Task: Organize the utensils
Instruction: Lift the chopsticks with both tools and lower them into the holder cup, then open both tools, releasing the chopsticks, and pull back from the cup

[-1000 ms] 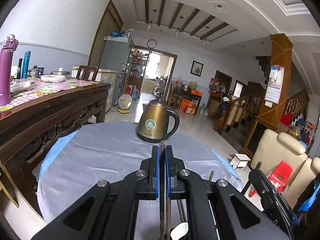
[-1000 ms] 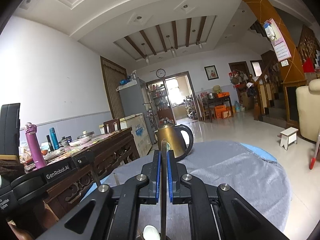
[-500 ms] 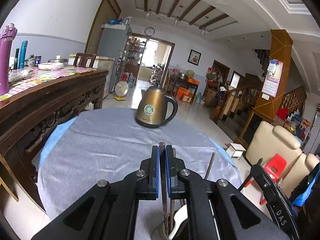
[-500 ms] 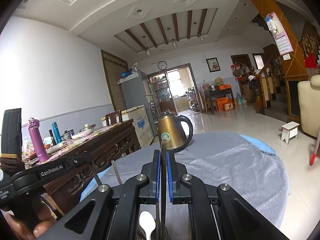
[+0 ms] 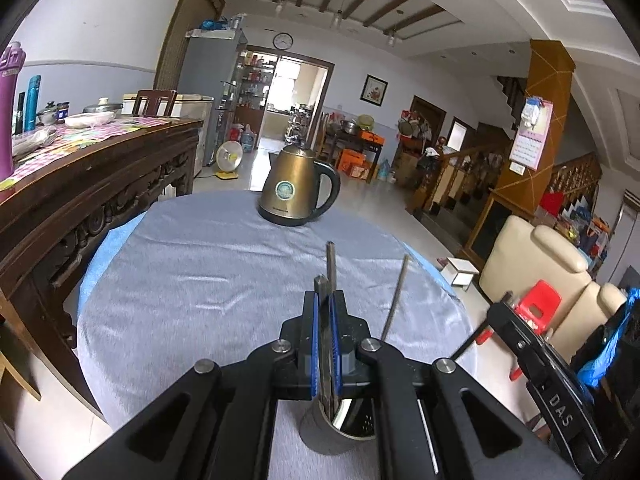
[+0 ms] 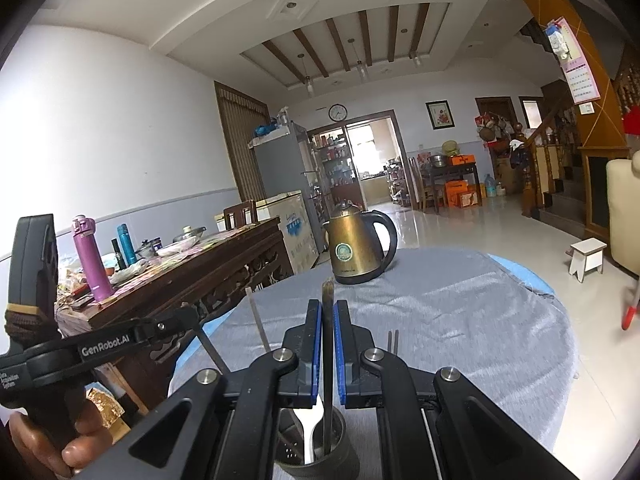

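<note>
My left gripper (image 5: 326,300) is shut on a thin metal utensil handle (image 5: 321,292), its lower end inside the steel utensil holder (image 5: 344,428) just below the jaws. A second handle (image 5: 331,264) and a leaning rod (image 5: 396,296) stand in the holder. My right gripper (image 6: 328,308) is shut on another dark metal utensil handle (image 6: 327,300) that reaches down into the same holder (image 6: 316,452), next to a white spoon (image 6: 310,424). The left gripper body (image 6: 100,350) shows at the left of the right wrist view.
The round table has a grey cloth (image 5: 200,280). A bronze kettle (image 5: 292,190) stands at its far side. A dark wooden sideboard (image 5: 80,200) with bottles and dishes is on the left. A cream sofa (image 5: 540,272) and red stool (image 5: 536,300) are on the right.
Both grippers have come down with their utensils, so the holder now shows under the jaws and the utensil ends sit in it. Both stay shut.
</note>
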Motion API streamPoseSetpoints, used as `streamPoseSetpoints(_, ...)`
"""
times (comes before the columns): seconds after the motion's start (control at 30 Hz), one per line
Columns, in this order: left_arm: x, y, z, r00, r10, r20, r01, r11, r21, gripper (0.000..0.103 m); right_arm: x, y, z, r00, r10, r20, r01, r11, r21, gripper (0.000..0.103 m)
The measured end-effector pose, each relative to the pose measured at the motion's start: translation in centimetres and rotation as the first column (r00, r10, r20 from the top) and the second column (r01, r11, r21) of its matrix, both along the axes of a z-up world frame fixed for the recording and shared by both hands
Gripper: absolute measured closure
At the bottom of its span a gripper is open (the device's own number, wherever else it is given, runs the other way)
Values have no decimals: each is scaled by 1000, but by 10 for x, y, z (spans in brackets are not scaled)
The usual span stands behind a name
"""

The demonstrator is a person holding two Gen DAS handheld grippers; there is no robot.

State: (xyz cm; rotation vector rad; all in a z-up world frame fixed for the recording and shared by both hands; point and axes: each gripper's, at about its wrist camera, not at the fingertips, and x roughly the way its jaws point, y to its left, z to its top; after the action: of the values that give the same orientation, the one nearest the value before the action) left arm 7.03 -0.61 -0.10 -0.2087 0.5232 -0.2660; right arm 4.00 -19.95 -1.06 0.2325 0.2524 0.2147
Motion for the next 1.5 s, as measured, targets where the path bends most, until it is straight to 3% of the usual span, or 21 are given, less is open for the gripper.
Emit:
streamPoseSetpoints(0.43, -10, -12, 4, 997, -53, -53, 56, 998, 41, 97, 10, -3, -1, 994, 37, -105, -29, 997, 75, 96)
streamPoseSetpoints(0.8, -25, 1, -15, 990, -10, -144, 25, 995, 98, 97, 20, -16, -9, 984, 54, -170, -26, 987, 160, 94)
streamPoseSetpoints(1.03, -38, 4, -20, 988, 15, -153, 7, 989, 146, 97, 19, -12, -8, 983, 59, -175, -30, 986, 162, 94)
streamPoseSetpoints(1.5, -39, 11, -23, 984, 49, -174, -21, 987, 158, 97, 22, 2, -4, 981, 63, -184, -37, 989, 142, 93)
